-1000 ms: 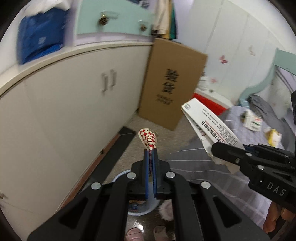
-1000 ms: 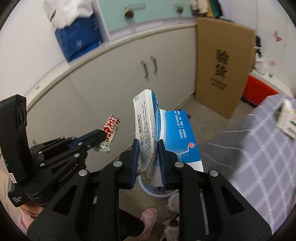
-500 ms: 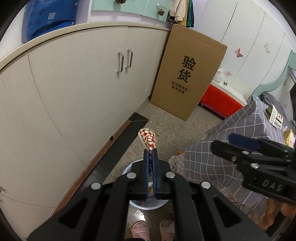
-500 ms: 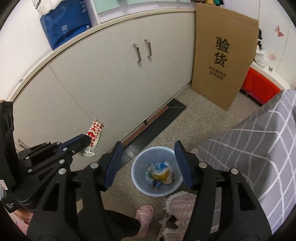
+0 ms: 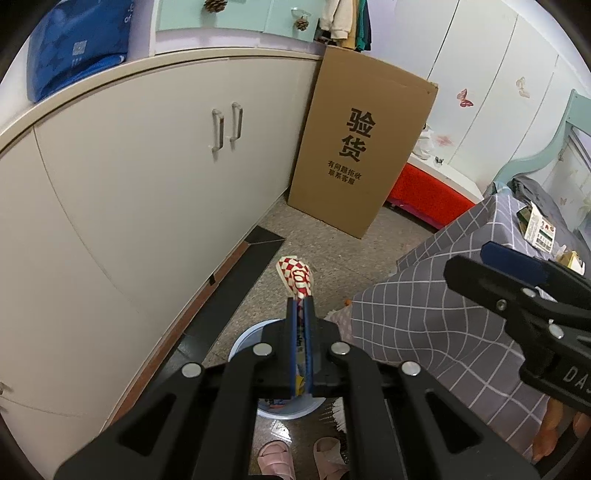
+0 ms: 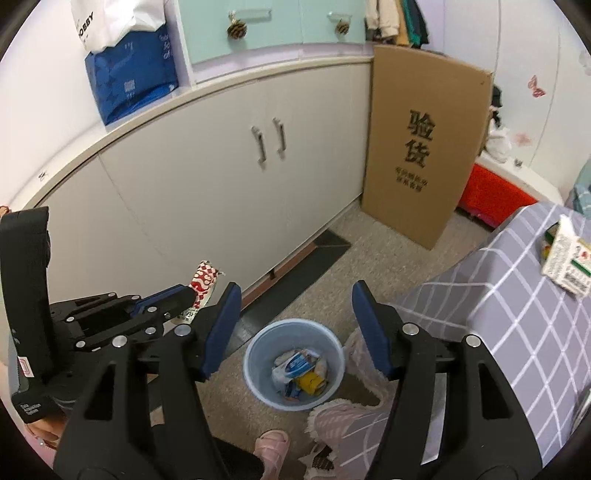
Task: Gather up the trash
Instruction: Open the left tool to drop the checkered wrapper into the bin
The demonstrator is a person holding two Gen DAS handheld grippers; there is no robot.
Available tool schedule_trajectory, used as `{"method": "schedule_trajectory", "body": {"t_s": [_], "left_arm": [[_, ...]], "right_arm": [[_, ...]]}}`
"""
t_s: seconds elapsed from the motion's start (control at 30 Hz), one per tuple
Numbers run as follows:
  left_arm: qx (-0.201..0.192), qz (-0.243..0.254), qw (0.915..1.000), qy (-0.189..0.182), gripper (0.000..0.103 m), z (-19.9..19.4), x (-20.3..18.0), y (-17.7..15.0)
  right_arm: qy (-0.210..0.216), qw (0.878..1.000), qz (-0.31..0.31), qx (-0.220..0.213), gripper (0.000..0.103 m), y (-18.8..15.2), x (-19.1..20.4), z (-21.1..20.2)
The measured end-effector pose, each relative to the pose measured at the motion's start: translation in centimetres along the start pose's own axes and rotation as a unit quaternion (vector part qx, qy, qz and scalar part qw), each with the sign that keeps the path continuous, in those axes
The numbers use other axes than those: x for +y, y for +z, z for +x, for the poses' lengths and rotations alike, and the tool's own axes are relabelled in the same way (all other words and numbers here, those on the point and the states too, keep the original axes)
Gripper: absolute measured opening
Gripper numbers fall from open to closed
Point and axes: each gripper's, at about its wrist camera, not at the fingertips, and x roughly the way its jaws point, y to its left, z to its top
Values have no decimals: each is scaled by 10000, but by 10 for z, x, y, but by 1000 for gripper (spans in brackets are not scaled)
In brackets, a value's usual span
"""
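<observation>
In the left wrist view, a red-and-white checkered snack wrapper point(image 5: 297, 277) is pinched between the pressed-together blue-padded fingers of the left gripper point(image 5: 300, 306), held above a round pale-blue plastic waste bin point(image 5: 242, 341) standing on the speckled floor beside a cream cabinet point(image 5: 147, 177). A tall brown cardboard box point(image 5: 360, 147) printed with the large characters 验货 is leaned against the cabinet's end, and the right gripper point(image 5: 476, 267) is seen at the right edge over a grey checked bedspread point(image 5: 443, 295). In the right wrist view, the right gripper point(image 6: 295, 310) is shown with its fingers spread wide and nothing between them, directly above the bin point(image 6: 255, 354), in which a blue-and-white crumpled packet point(image 6: 295, 365) and yellow scraps are lying. The wrapper point(image 6: 202, 282) is seen gripped at the left. A white printed carton point(image 6: 567, 262) is resting on the bedspread point(image 6: 517, 332), and "OBBY" is legible on a white bag point(image 6: 110, 22) atop the cabinet.
</observation>
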Motion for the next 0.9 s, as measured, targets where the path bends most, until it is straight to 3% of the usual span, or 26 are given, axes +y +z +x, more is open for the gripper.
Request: {"method": "schedule_trajectory", "body": {"t_s": [0.2, 0.3, 0.33, 0.37, 0.4, 0.53, 0.9], "left_arm": [[-29, 82, 10000, -42, 4, -2, -15, 10], [-36, -1, 10000, -80, 10, -1, -21, 17], [34, -56, 9999, -95, 33, 1, -22, 19], [113, -158, 9998, -87, 63, 3, -22, 21], [93, -298, 9995, -26, 70, 1, -20, 21], [-8, -402, 9990, -201, 70, -13, -23, 19], [-380, 50, 9987, -331, 73, -59, -76, 13]], "right_arm": [[-171, 9991, 82, -376, 62, 0, -11, -19], [-220, 9984, 158, -493, 63, 0, -18, -28], [-224, 9982, 194, -515, 63, 0, -21, -30], [-229, 9981, 214, -533, 63, -1, -22, -33], [-239, 9979, 237, -552, 63, -1, -25, -35], [-306, 9968, 343, -656, 64, -4, -35, -49], [-442, 9922, 642, -971, 67, -19, -66, -104]]}}
